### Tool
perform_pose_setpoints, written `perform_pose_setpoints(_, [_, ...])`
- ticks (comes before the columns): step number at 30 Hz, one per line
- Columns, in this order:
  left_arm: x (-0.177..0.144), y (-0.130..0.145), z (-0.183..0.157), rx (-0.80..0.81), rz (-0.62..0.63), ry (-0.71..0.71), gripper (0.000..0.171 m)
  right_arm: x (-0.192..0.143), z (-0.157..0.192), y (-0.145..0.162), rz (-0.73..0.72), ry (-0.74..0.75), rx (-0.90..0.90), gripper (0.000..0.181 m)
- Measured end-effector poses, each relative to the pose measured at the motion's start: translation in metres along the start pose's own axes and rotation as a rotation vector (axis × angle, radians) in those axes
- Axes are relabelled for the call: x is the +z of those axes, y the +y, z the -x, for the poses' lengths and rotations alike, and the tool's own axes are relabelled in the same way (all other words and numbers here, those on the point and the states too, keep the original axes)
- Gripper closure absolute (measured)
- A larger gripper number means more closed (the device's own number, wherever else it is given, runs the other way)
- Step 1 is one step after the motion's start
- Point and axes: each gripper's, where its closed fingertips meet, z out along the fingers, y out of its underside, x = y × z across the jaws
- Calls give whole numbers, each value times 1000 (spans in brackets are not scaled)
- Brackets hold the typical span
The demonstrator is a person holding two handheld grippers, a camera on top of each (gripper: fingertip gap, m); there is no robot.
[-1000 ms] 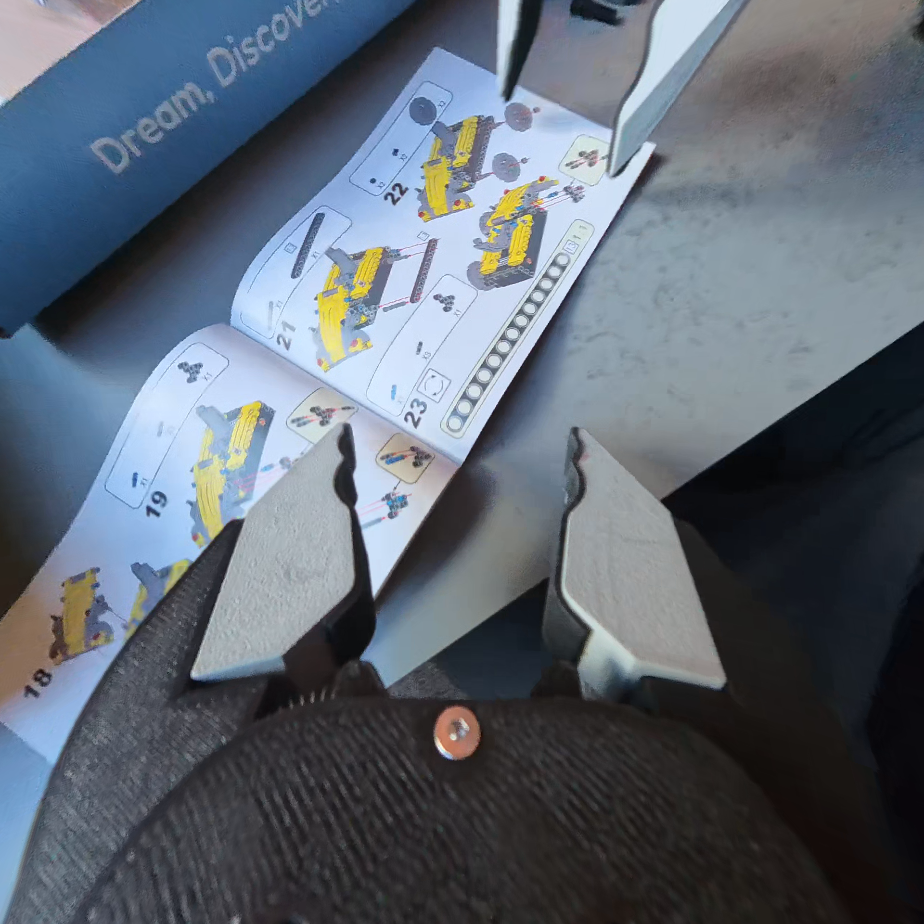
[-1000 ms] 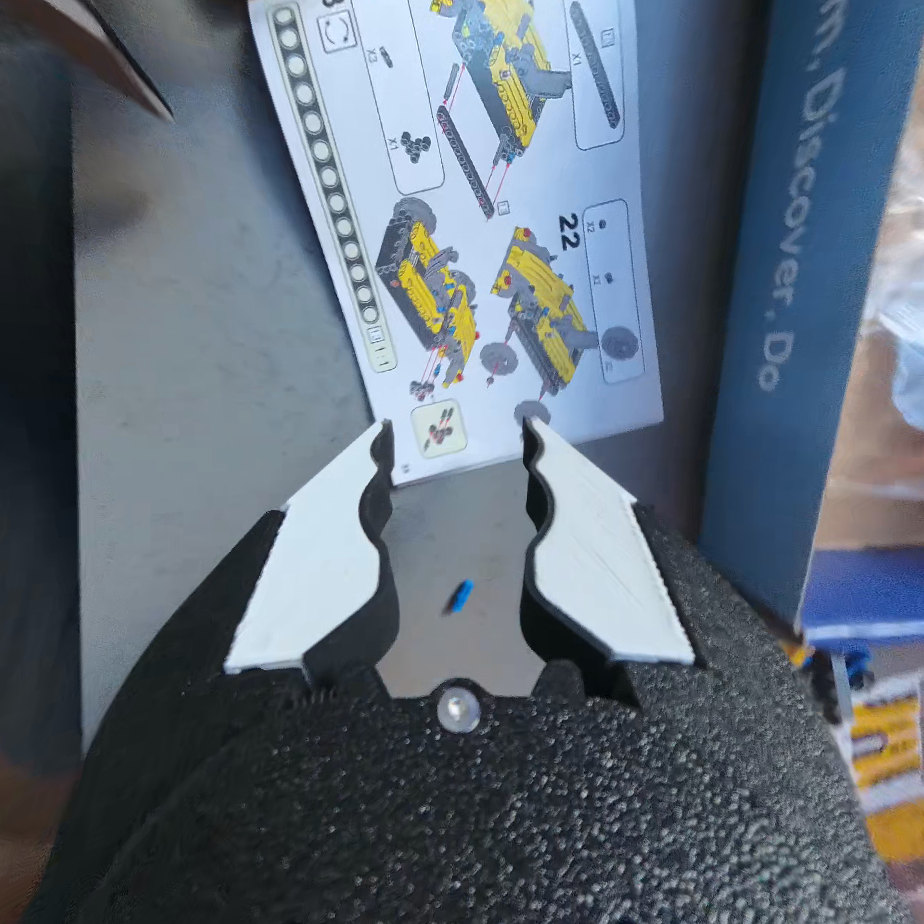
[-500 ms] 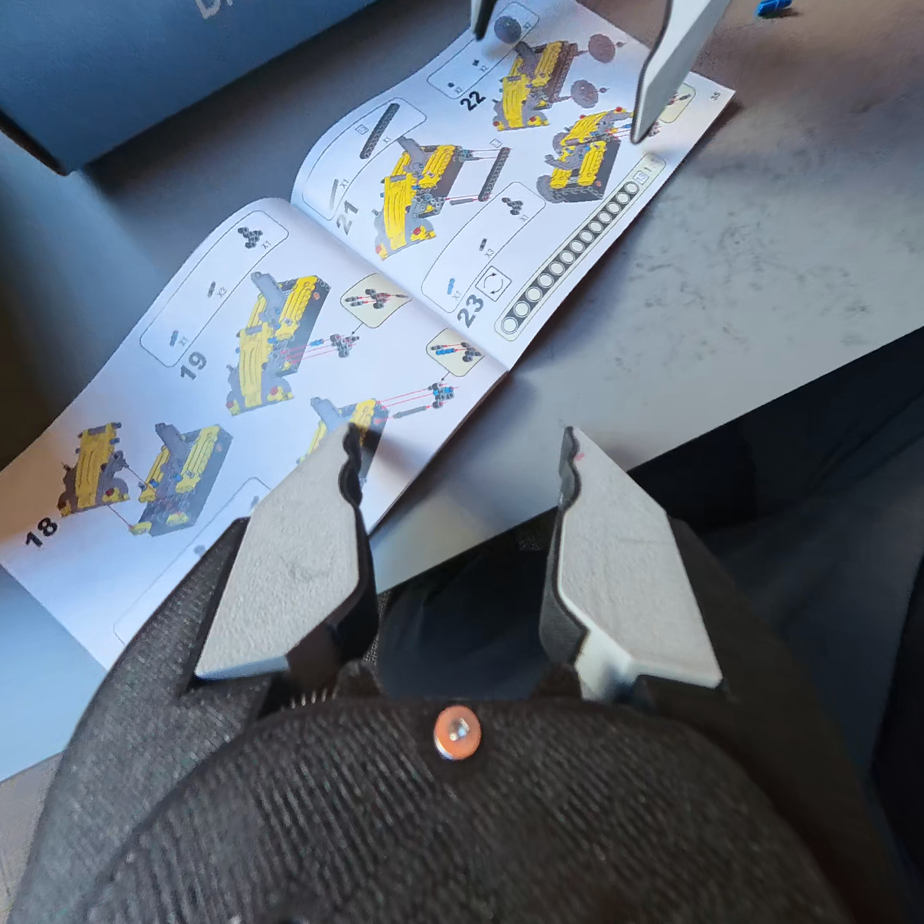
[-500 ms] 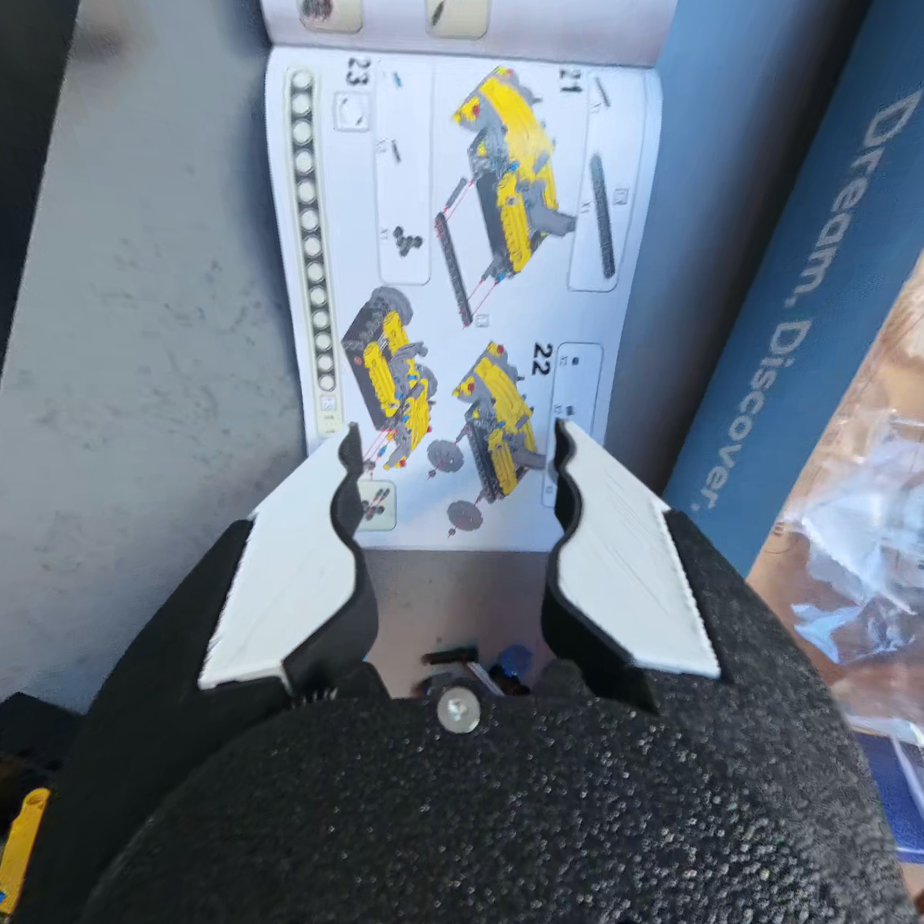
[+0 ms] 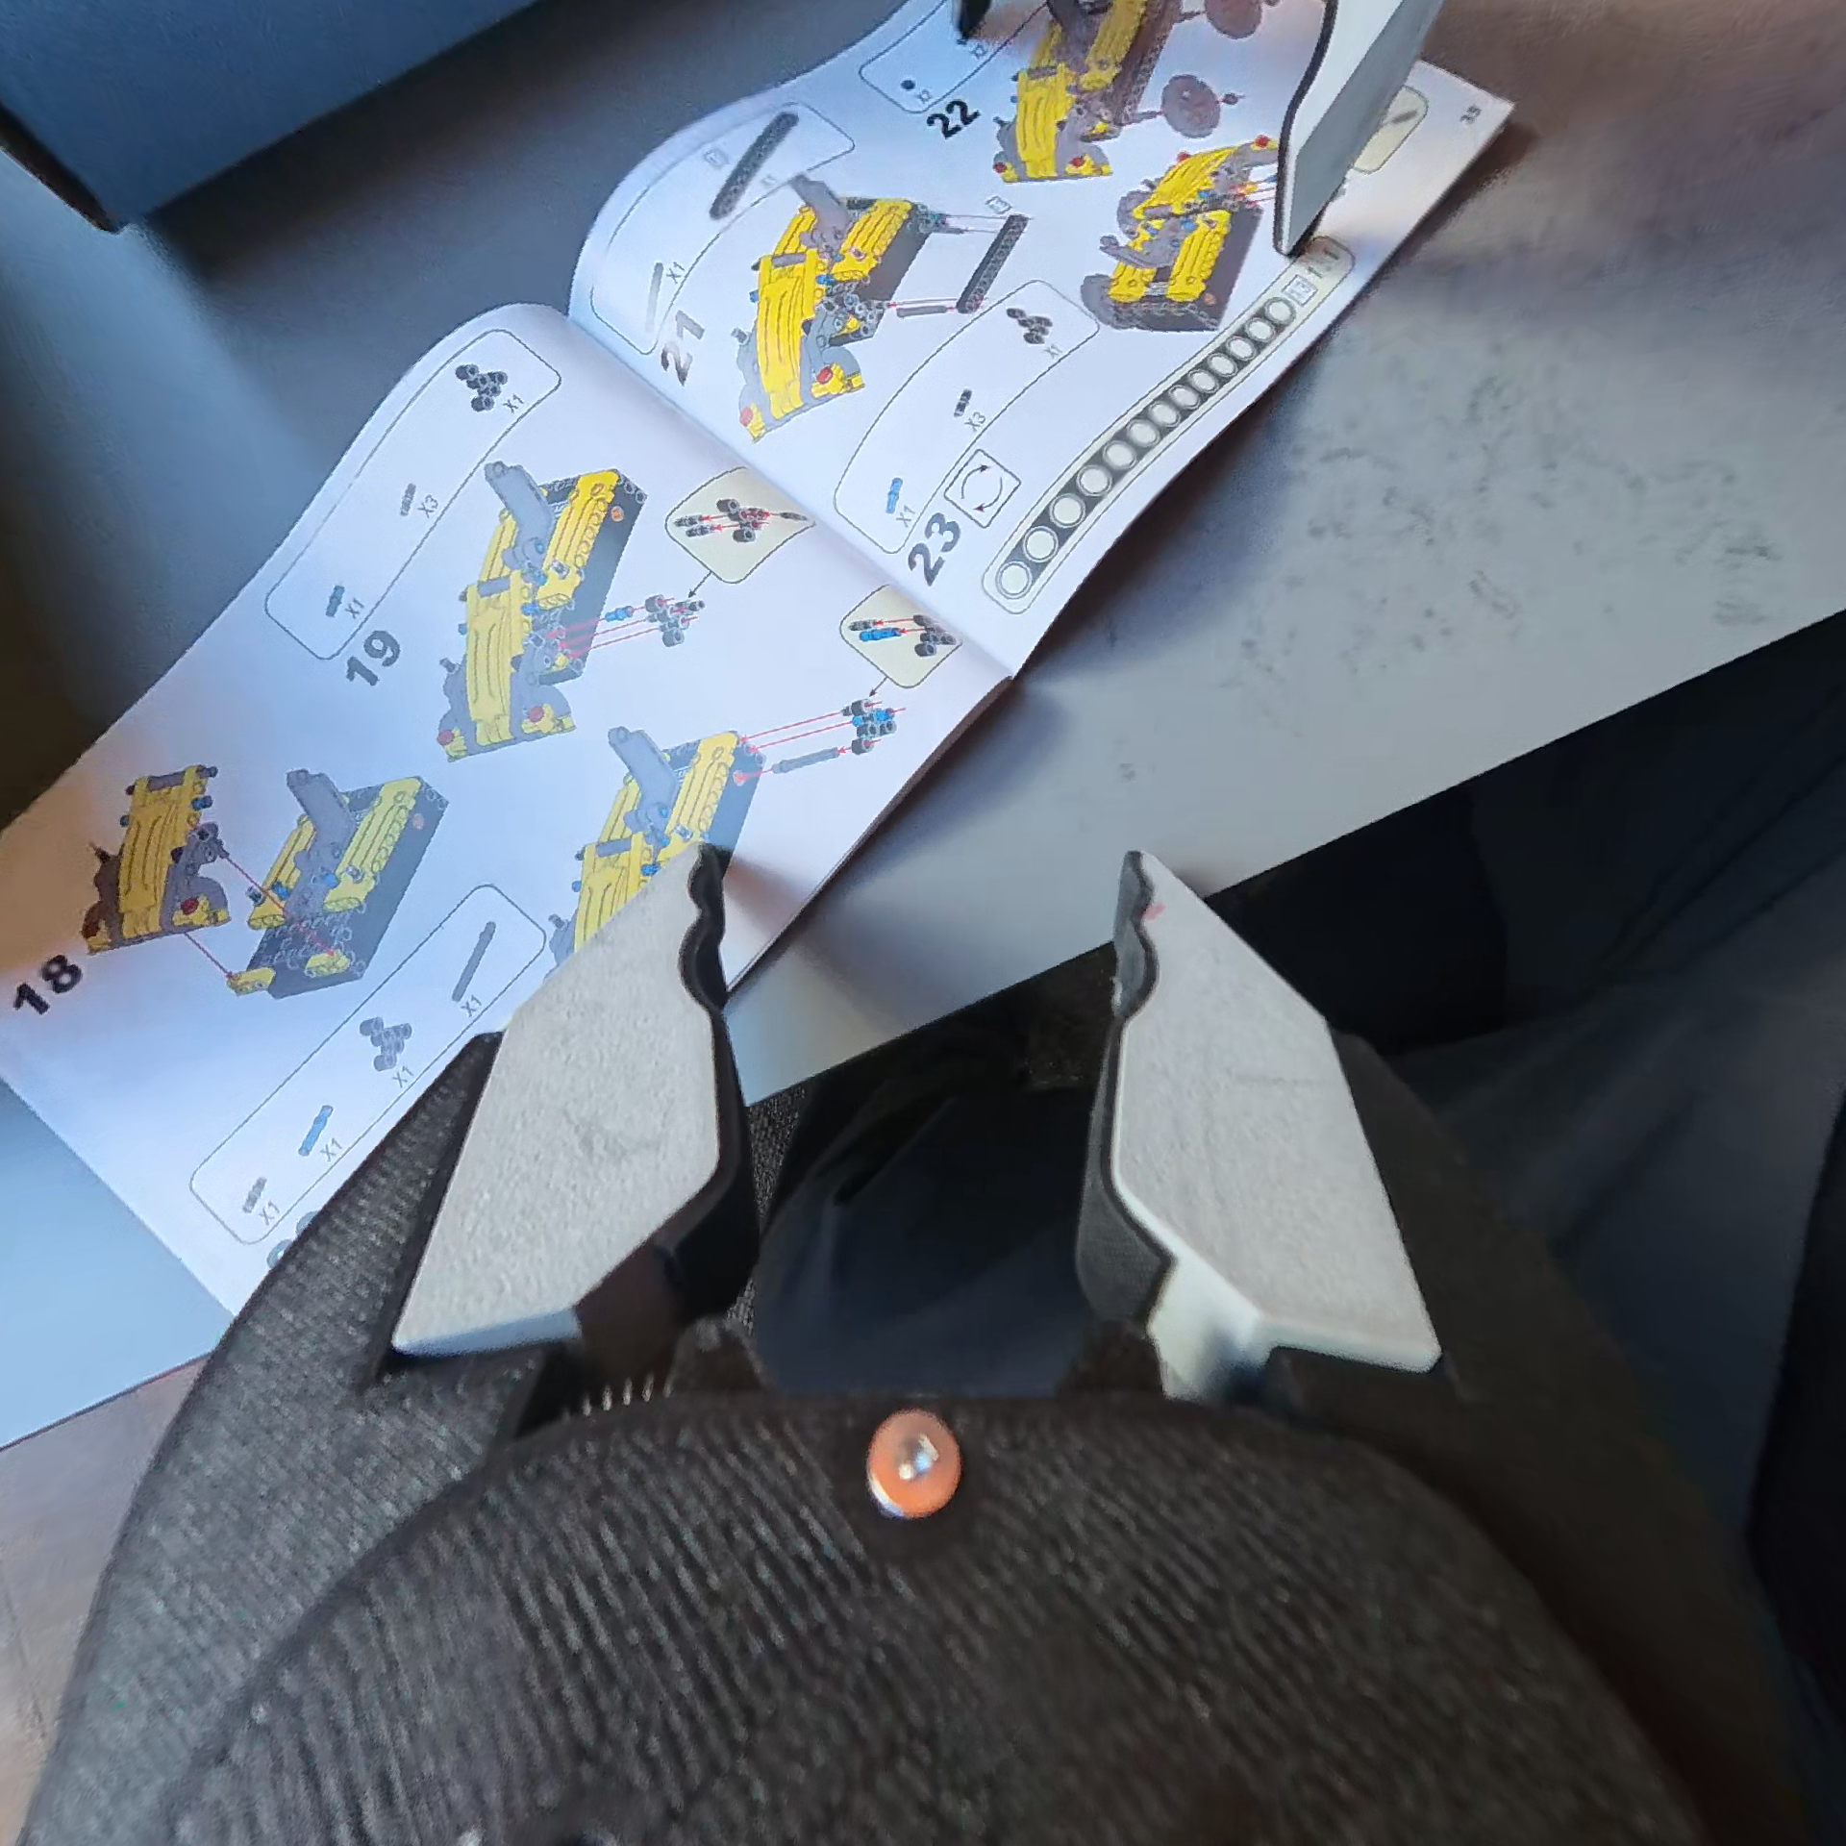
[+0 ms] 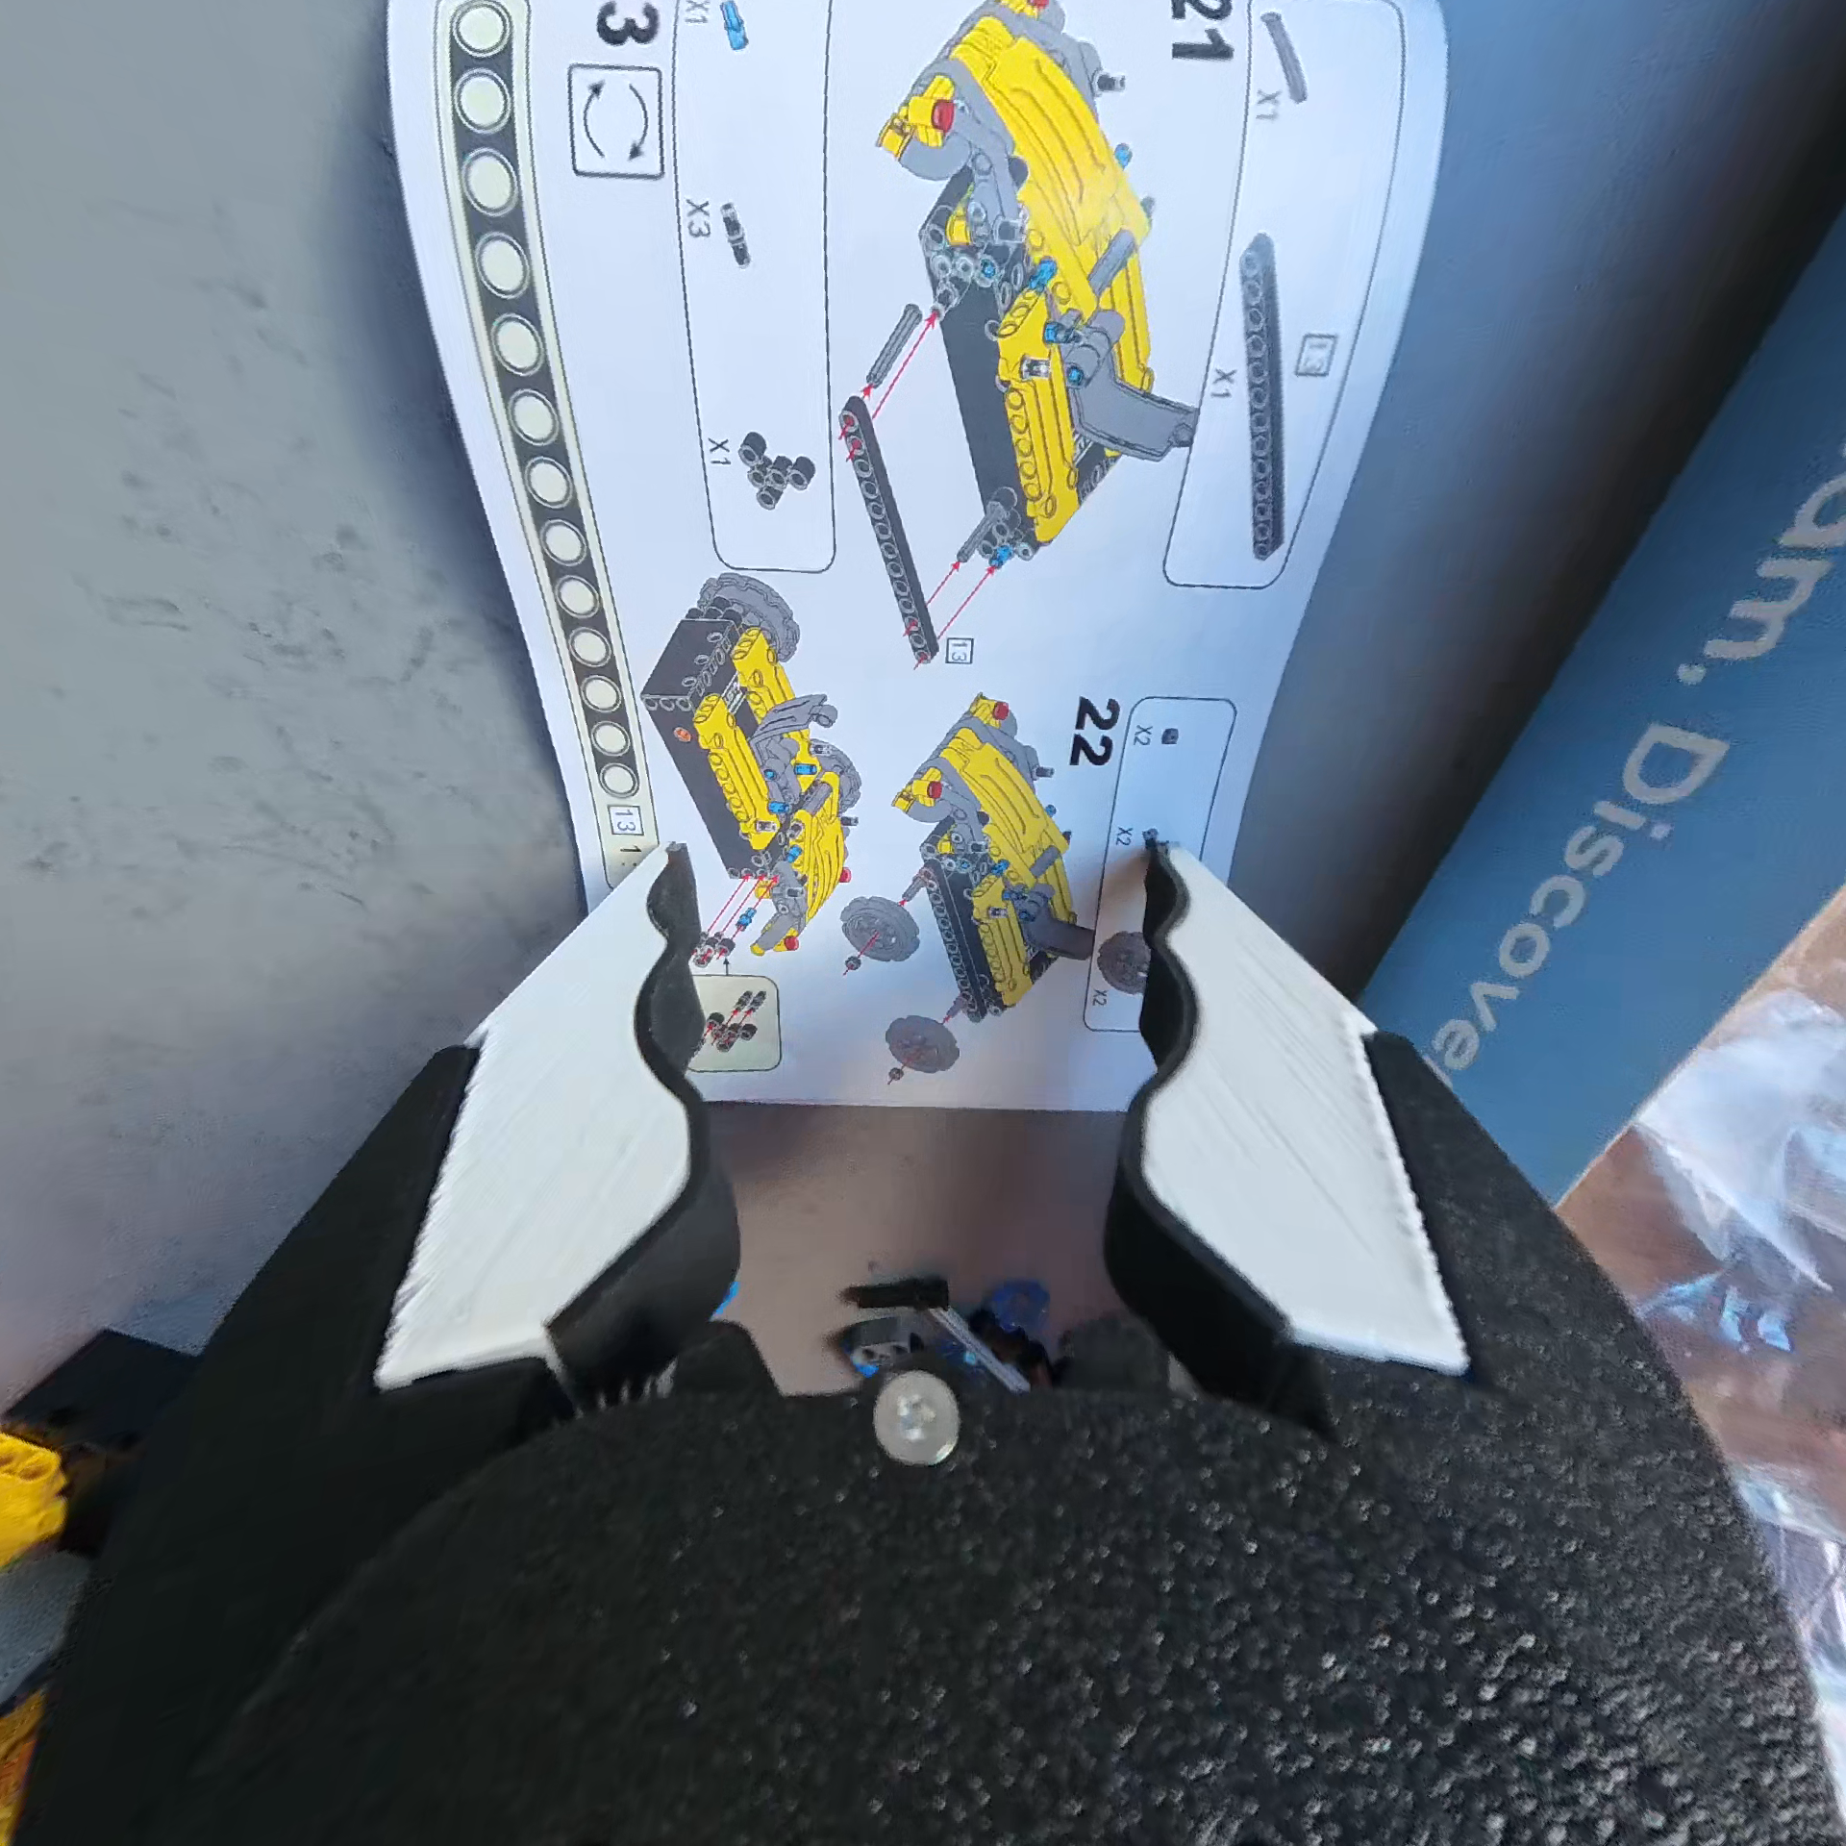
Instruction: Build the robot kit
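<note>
Both claws, left claw (image 5: 919,879) and right claw (image 6: 914,859), stay released; instruction booklet (image 5: 619,619) now nearer.

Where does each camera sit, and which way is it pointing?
Left wrist view: sits behind the left gripper, looking along its open jaws across the open booklet on the grey table; the right gripper shows at the far end.
Right wrist view: sits behind the right gripper, looking back down the booklet, a blue box beside it.
Shared: booklet, table.
</note>
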Motion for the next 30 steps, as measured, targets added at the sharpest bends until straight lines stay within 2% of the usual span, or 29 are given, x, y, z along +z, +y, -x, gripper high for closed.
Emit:
perform_pose_setpoints(4, [-1, 0, 0, -1, -8, 7, 96, -1, 6, -5, -8, 6, 37, 97])
perform_pose_setpoints(7, [-1, 0, 0, -11, -16, 17, 96, -2, 13, -6, 14, 4, 36, 117])
perform_pose_setpoints(12, [-1, 1, 0, -17, -23, 28, 96, -3, 9, -7, -13, 3, 58, 126])
perform_pose_setpoints(15, [-3, 1, 0, -32, -28, 35, 97, -4, 0, -8, -34, 3, 71, 145])
perform_pose_setpoints(19, [-9, -2, 0, -30, -34, 32, 97, -7, 8, 0, 33, -30, 31, 156])
perform_pose_setpoints(20, [-11, -4, -1, -28, -41, 28, 97, -11, 12, 6, 59, -50, 30, 148])
perform_pose_setpoints(21, [-12, -6, -2, -24, -49, 29, 97, -18, 16, 9, 42, -66, 33, 133])
perform_pose_setpoints(22, [-14, -8, -3, -19, -55, 33, 97, -26, 22, 9, -7, -79, 27, 126])
perform_pose_setpoints(24, [-14, -14, -7, -4, -66, 37, 97, -34, 35, 17, -60, -74, -3, 127])
perform_pose_setpoints(26, [-11, -19, -12, 16, -64, 44, 97, -32, 46, 26, -72, -43, -29, 116])
perform_pose_setpoints(30, [-3, -19, -18, 38, -36, 42, 98, -17, 45, 41, -29, 72, -94, 117])
